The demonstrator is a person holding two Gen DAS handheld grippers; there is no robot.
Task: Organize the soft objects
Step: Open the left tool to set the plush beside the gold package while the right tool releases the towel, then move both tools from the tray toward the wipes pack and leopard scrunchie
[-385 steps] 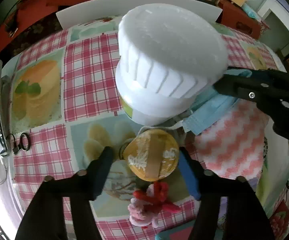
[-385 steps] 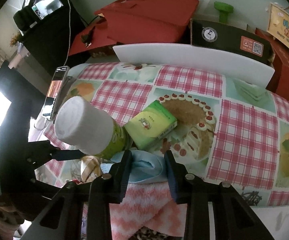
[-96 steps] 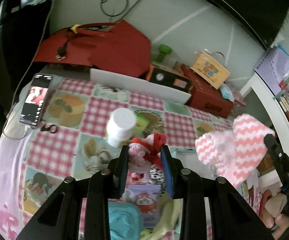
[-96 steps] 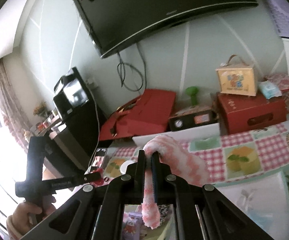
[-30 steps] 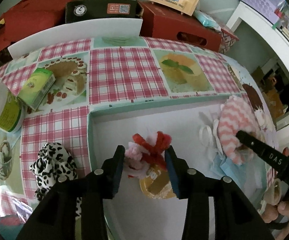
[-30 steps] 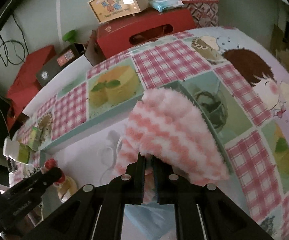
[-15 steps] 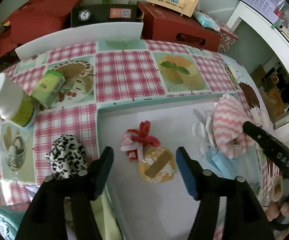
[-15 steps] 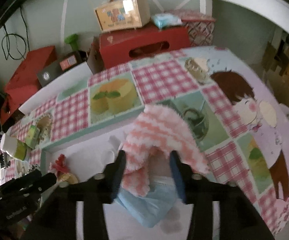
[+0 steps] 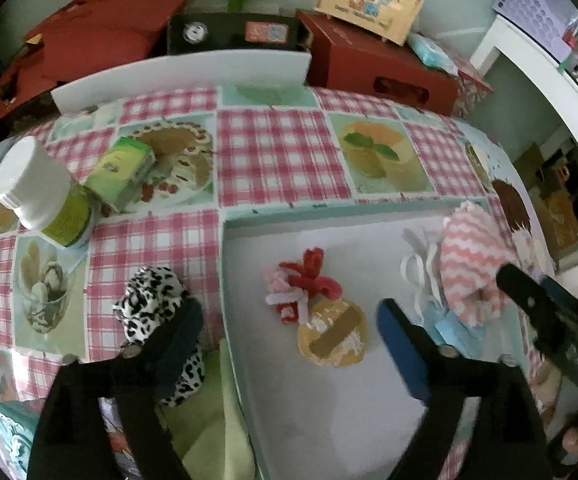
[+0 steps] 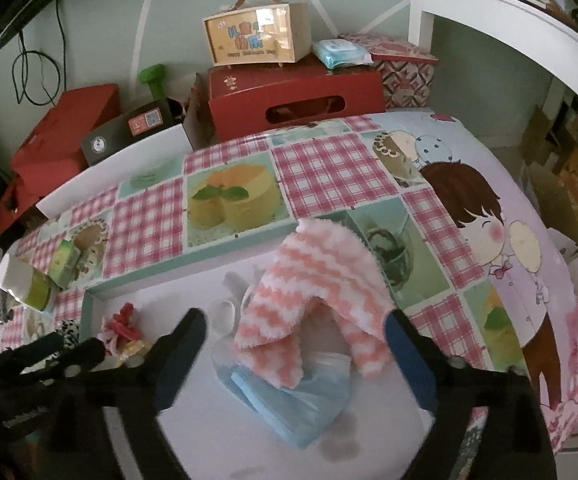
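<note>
Soft items lie in the white tray, lower centre: pink chevron cloth over a blue face mask, then the red-and-pink yarn toy touching a yellow round pad. Left gripper and right gripper both gape wide, holding nothing

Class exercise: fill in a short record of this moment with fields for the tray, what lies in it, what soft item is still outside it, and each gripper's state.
tray: white tray with a teal rim, on the checked tablecloth
in tray, middle: red and pink yarn toy touching a round yellow pad
in tray, right end: pink zigzag cloth draped over a blue face mask
outside tray: leopard-print cloth, left of the rim
left gripper: jaws wide open, empty
right gripper: jaws wide open, empty
</note>
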